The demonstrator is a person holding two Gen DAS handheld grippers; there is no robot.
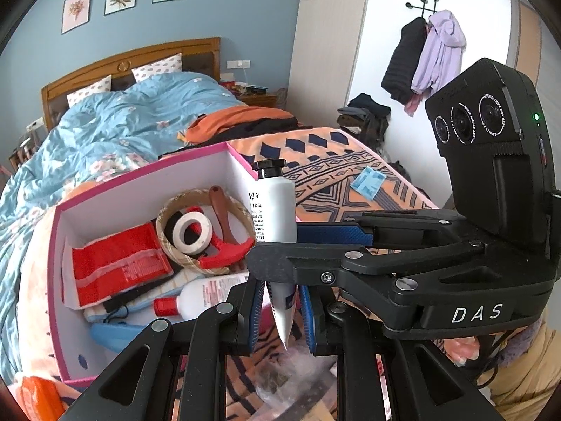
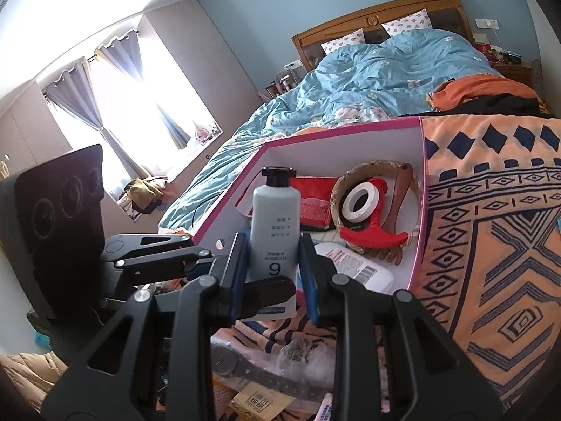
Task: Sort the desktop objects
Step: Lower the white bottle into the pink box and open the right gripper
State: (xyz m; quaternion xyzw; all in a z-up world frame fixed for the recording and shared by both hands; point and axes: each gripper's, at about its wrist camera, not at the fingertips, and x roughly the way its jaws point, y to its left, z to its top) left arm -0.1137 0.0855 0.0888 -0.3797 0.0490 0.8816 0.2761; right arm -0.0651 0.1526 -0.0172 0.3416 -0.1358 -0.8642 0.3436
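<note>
Behind both grippers a bedroom spreads out: a blue floral duvet (image 2: 378, 80) on a wooden-headboard bed, and nearer, an orange blanket with a dark geometric pattern (image 2: 491, 217) that serves as the work surface.

A white squeeze tube with a black screw cap (image 2: 275, 224) stands with its long axis upright, cap at the top and flat crimped tail pointing down. Both grippers have it. The right gripper (image 2: 274, 263) is closed on the tube's lower body, blue pads pressing its two sides; in the right wrist view a large "6" and small grey print lines face the camera. The left gripper (image 1: 280, 312) is closed on the thin crimped tail (image 1: 283, 301), seen edge-on between its blue pads. In the left wrist view the right gripper comes in from the right, its black housing lettered "DAS", its camera lenses ringed with tiny writing too small to read.

Just beyond the tube sits a pink-edged cardboard box with white inner walls (image 1: 147, 182), open at the top. Inside it lie a red pouch with pale lettering (image 1: 119, 263), a woven beige ring-shaped basket (image 1: 207, 228), a white tape roll (image 1: 193, 233) on a red plastic dispenser (image 1: 228, 251), a brown wooden handle (image 1: 221, 210), and a white bottle with a red cap (image 1: 203, 294) lying on its side — its label print is illegible.

A small blue packet (image 1: 368, 181) lies on the blanket, ahead and to the right of the left gripper.
</note>
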